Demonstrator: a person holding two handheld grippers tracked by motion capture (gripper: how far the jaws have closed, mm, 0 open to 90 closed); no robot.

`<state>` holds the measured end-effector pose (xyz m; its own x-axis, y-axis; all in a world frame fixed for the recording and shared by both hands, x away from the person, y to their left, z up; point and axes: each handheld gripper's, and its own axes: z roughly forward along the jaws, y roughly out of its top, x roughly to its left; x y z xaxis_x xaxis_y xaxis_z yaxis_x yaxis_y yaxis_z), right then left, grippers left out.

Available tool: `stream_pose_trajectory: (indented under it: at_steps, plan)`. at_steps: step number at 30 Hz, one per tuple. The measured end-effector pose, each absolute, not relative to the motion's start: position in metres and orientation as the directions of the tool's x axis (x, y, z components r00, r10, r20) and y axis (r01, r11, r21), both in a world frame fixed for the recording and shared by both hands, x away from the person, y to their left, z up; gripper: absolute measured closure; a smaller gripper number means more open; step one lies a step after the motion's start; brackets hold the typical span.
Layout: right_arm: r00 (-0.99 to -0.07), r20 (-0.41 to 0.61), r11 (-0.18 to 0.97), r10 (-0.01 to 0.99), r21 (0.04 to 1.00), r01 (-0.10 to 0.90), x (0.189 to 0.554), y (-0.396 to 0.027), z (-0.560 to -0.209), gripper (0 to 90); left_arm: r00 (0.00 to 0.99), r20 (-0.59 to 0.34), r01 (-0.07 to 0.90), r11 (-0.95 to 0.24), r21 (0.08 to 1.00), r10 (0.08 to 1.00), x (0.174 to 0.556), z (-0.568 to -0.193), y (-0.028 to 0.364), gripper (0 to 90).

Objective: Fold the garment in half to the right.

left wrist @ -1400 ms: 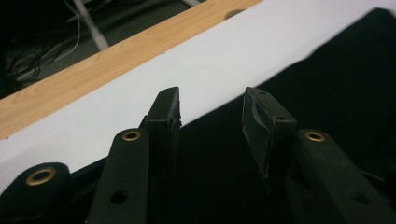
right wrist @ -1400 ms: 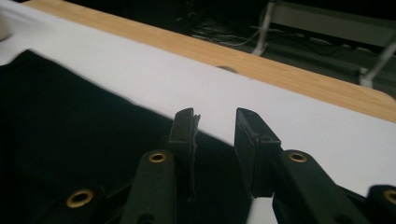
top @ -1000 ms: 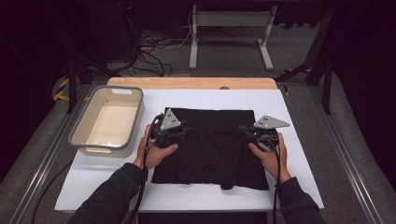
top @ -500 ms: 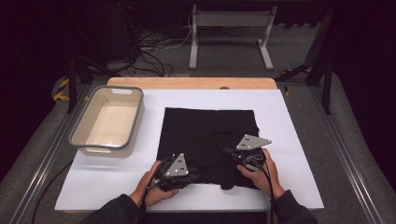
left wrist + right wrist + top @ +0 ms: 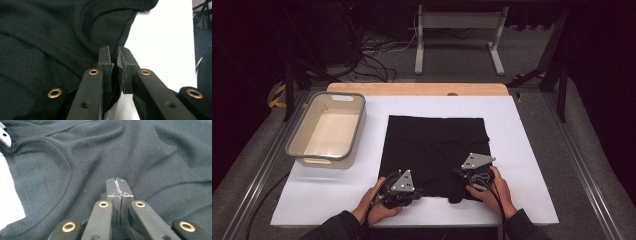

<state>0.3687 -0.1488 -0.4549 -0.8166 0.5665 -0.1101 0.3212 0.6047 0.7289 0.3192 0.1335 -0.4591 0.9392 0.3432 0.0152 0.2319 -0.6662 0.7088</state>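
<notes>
I see the black shirt lying flat on the white counter, roughly in the middle, just right of the beige tub. It is folded into a rough rectangle whose long axis runs from my near edge toward the far edge; the far hem is straight, while the near edge is bunched and uneven. The neckline curve shows in both gripper views, so the collar end points toward me.

My left gripper sits at the near left corner of the shirt. Its jaws have just been closing, and in the left gripper view they stand almost together with a fold of the shirt's edge pinched between the pads, so it is grasping the shirt.

My right gripper is at the near right part of the shirt, resting on the cloth. In the right gripper view its jaws are clenched with a thin layer of cloth caught in the seam between them, so it too grasps the shirt.
</notes>
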Motion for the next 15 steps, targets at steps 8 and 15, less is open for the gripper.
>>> stream_pose_trajectory:
  at_steps: [8,15]
  plan:
    - [-0.781,-0.096,0.58,0.617,0.727,0.369,0.366,-0.163,-0.454,90.0,0.943,0.014,0.222,-0.658,0.72,0.333,0.318,-0.462,0.138,82.2]
    - [-0.712,-0.128,0.539,0.69,0.748,0.388,0.375,-0.177,-0.447,90.0,0.943,0.031,0.207,-0.66,0.723,0.33,0.317,-0.463,0.137,82.2]
